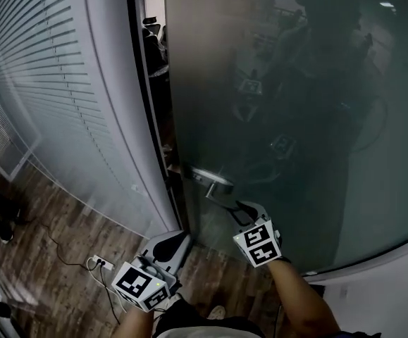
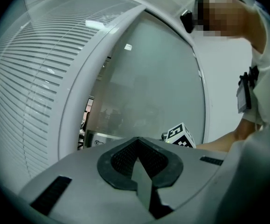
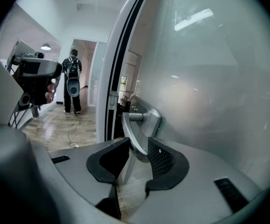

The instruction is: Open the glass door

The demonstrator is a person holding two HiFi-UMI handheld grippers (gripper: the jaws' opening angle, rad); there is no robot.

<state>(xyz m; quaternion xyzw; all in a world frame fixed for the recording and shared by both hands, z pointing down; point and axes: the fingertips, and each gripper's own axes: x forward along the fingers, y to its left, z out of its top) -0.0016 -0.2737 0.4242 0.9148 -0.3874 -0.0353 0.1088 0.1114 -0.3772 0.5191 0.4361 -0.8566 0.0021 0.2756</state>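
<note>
The frosted glass door (image 1: 295, 118) stands slightly ajar, with a dark gap along its left edge. Its metal lever handle (image 1: 212, 180) sticks out near that edge. My right gripper (image 1: 240, 208) reaches up to the handle's free end. In the right gripper view the lever (image 3: 135, 132) lies between the two dark pads, which close on it. My left gripper (image 1: 172, 245) hangs lower, left of the handle, with its jaws shut on nothing. It faces the door (image 2: 148, 87), and the right gripper's marker cube (image 2: 180, 135) shows beyond its tip.
A white door frame (image 1: 119, 118) and a wall of slatted blinds (image 1: 41, 83) stand left of the gap. A power strip with a cable (image 1: 99, 263) lies on the wooden floor. Through the opening, a person (image 3: 72, 80) stands in a hallway beside a dark device (image 3: 32, 73).
</note>
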